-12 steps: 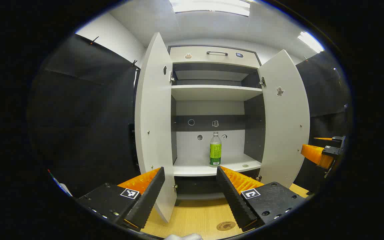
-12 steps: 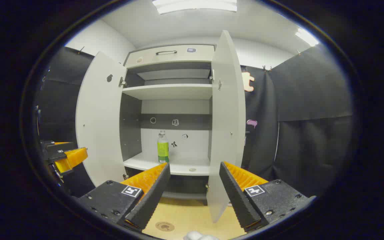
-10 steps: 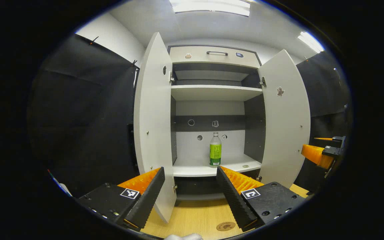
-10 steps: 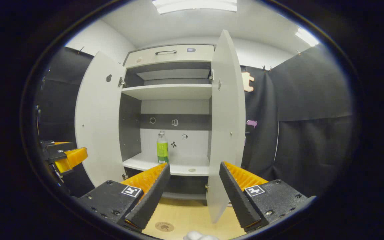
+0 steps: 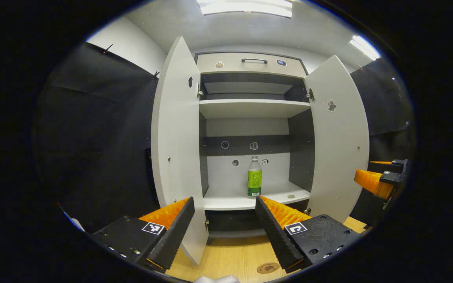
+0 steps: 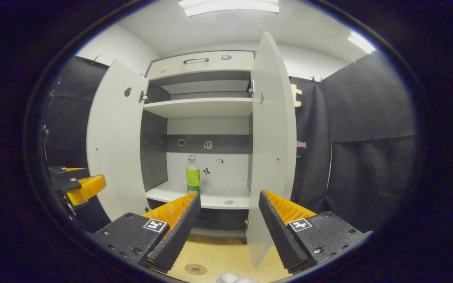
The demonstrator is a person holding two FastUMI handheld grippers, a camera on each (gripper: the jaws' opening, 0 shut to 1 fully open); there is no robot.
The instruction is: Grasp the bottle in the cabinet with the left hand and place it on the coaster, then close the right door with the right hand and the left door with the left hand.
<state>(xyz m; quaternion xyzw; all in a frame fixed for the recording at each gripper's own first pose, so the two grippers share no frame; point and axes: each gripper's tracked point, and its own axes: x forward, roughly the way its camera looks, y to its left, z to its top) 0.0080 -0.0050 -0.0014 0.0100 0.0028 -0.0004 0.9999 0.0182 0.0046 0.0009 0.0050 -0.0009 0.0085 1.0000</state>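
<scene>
A clear bottle with a green label (image 5: pixel 254 177) (image 6: pixel 192 175) stands upright on the lower shelf (image 5: pixel 230 198) of a white cabinet whose left door (image 5: pixel 177 141) and right door (image 5: pixel 338 137) are both swung wide. A small round coaster (image 5: pixel 267 268) (image 6: pixel 195 269) lies on the wooden table in front. My left gripper (image 5: pixel 224 230) is open and empty, well short of the shelf. My right gripper (image 6: pixel 228 232) is also open and empty, facing the right door's edge (image 6: pixel 269 149). Each gripper appears at the side of the other's view (image 5: pixel 380 181) (image 6: pixel 77 184).
An upper shelf (image 5: pixel 250 108) and a drawer with a handle (image 5: pixel 254 61) sit above the bottle. A small coin-like disc (image 5: pixel 290 195) lies on the lower shelf right of the bottle. Black cloth walls stand on both sides. Something white (image 5: pixel 216 279) peeks in at the bottom.
Both views have moved slightly closer to the cabinet, so the doors look a little larger. The bottle and both open grippers are otherwise unchanged.
</scene>
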